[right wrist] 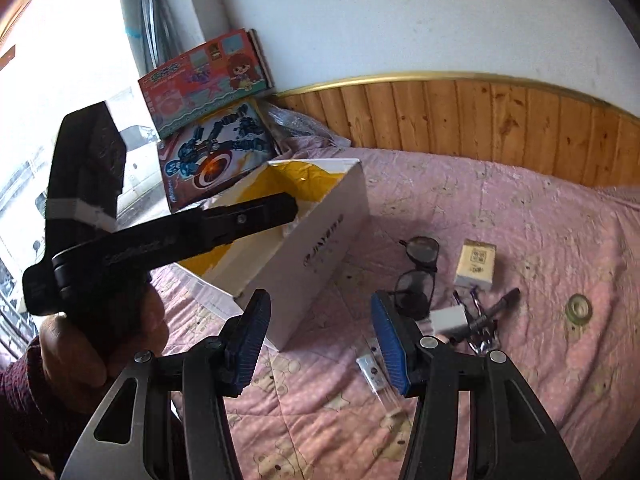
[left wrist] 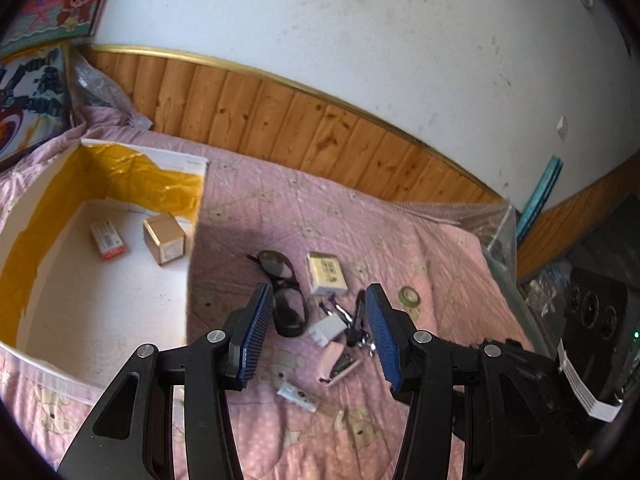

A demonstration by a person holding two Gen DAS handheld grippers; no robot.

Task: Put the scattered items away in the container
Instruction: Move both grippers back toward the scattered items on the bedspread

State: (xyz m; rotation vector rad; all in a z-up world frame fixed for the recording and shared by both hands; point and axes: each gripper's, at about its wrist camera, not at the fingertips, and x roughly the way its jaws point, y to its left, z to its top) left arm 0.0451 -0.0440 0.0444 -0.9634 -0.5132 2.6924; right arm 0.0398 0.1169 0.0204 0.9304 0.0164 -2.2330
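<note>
A white cardboard box [left wrist: 120, 292] with yellow tape inside lies on the pink bedspread; it also shows in the right wrist view [right wrist: 320, 248]. It holds a small brown carton [left wrist: 165, 238] and a small white-and-red pack [left wrist: 108, 239]. Scattered to its right lie dark glasses [left wrist: 286, 292], a small cream box [left wrist: 326, 273], a white charger [left wrist: 326, 330], a pink case [left wrist: 340, 362], a white tube [left wrist: 299, 396], an eyelash curler [left wrist: 360, 328] and a round tape roll [left wrist: 409, 295]. My left gripper [left wrist: 318, 320] is open above these items. My right gripper [right wrist: 320, 332] is open and empty beside the box.
A wooden wall panel [left wrist: 320, 128] runs behind the bed. Two colourful toy boxes [right wrist: 212, 120] lean at the far left by a window. The other hand-held gripper [right wrist: 160, 236] reaches over the box in the right wrist view. A dark speaker [left wrist: 592, 312] stands at right.
</note>
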